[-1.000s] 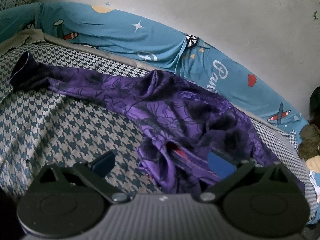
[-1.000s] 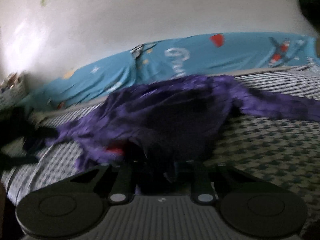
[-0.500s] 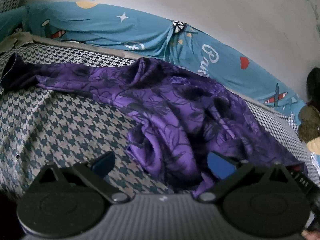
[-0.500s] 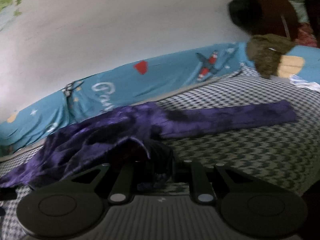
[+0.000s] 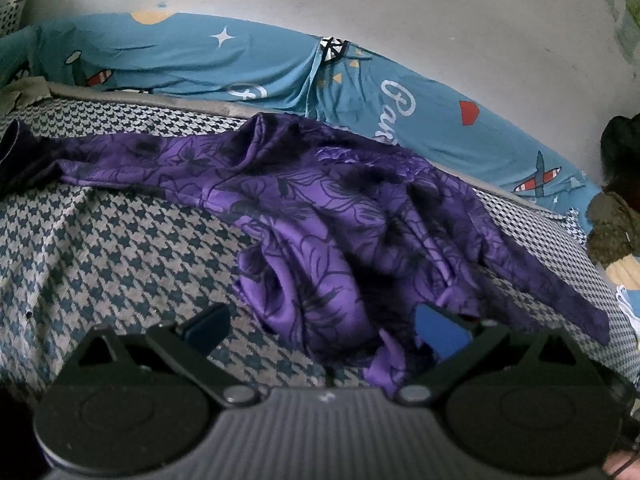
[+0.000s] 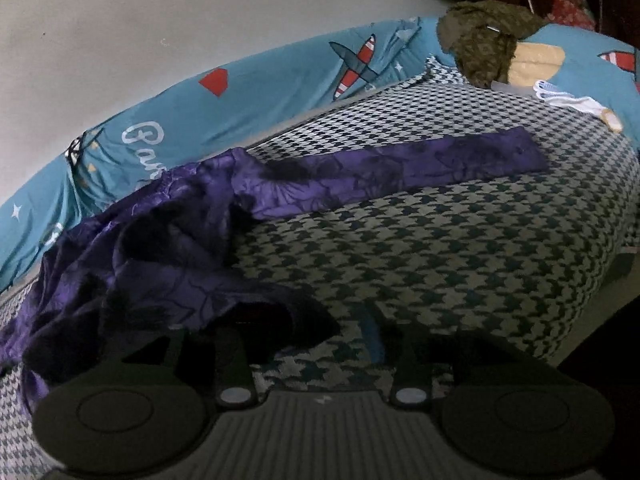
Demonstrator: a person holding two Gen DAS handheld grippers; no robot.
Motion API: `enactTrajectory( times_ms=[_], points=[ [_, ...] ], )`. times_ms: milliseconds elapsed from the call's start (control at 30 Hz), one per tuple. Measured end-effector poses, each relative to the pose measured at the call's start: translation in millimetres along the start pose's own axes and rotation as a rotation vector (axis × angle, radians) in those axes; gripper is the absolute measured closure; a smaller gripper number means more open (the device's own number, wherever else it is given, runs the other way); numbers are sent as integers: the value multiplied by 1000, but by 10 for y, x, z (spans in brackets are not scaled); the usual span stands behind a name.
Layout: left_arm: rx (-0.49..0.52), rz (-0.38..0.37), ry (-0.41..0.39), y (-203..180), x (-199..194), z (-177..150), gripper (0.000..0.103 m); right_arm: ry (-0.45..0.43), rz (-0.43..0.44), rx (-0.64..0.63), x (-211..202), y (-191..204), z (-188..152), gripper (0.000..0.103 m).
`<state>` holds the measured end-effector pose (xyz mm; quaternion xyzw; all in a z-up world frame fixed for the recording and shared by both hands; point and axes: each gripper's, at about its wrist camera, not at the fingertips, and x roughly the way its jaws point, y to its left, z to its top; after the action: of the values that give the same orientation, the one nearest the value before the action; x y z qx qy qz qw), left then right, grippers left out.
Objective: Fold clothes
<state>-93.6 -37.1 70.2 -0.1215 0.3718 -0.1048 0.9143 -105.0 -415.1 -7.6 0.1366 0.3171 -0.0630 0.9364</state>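
**Purple garment half spread on the bed, right tool letting go**

The bed (image 5: 100, 248), covered in a blue-and-grey houndstooth sheet, fills both views, with a teal printed cover (image 5: 248, 68) bunched along its far edge against the wall. Across the bed lies the purple floral garment (image 5: 320, 216): one sleeve (image 5: 112, 160) runs out flat to the far left, the other sleeve (image 6: 420, 168) runs out flat to the far right, and the body sits rumpled in a heap between them, near the person

The left tool (image 5: 324, 328) hangs over the near hem of the heap with its jaws wide apart; cloth lies between them, but the pads do not press on it. The right tool (image 6: 304, 340) has its jaws opening; a dark edge of the garment drapes over its left finger, the right finger stands clear over bare sheet, and nothing looks pinched

What could go wrong, as I judge it: the body is still creased and doubled on itself, so any fold made now would lock the wrinkles in and come out lopsided. The hem draped on the right tool could snag and drag as that tool pulls away, undoing the spread. The slippery-looking fabric may slide off one pad if only a single layer is caught

A white perforated basket (image 5: 14, 8) shows at the far left corner; what is in it cannot be made out. An olive knitted thing (image 6: 484, 40) rests at the far right on the teal cover
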Motion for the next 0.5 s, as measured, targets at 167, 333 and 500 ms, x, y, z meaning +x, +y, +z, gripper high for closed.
enactTrajectory(
  times_ms=[167, 333, 500],
  points=[
    [-5, -2, 2, 23, -1, -3, 0, -90, 21, -72, -144, 93, -15, 62],
    [-4, -3, 3, 29, 6, -11, 0, -52, 54, -70, -156, 82, -40, 54],
    [-13, 0, 8, 57, 19, -24, 0, 33, 28, -32, -103, 4, -121, 53]
  ],
)
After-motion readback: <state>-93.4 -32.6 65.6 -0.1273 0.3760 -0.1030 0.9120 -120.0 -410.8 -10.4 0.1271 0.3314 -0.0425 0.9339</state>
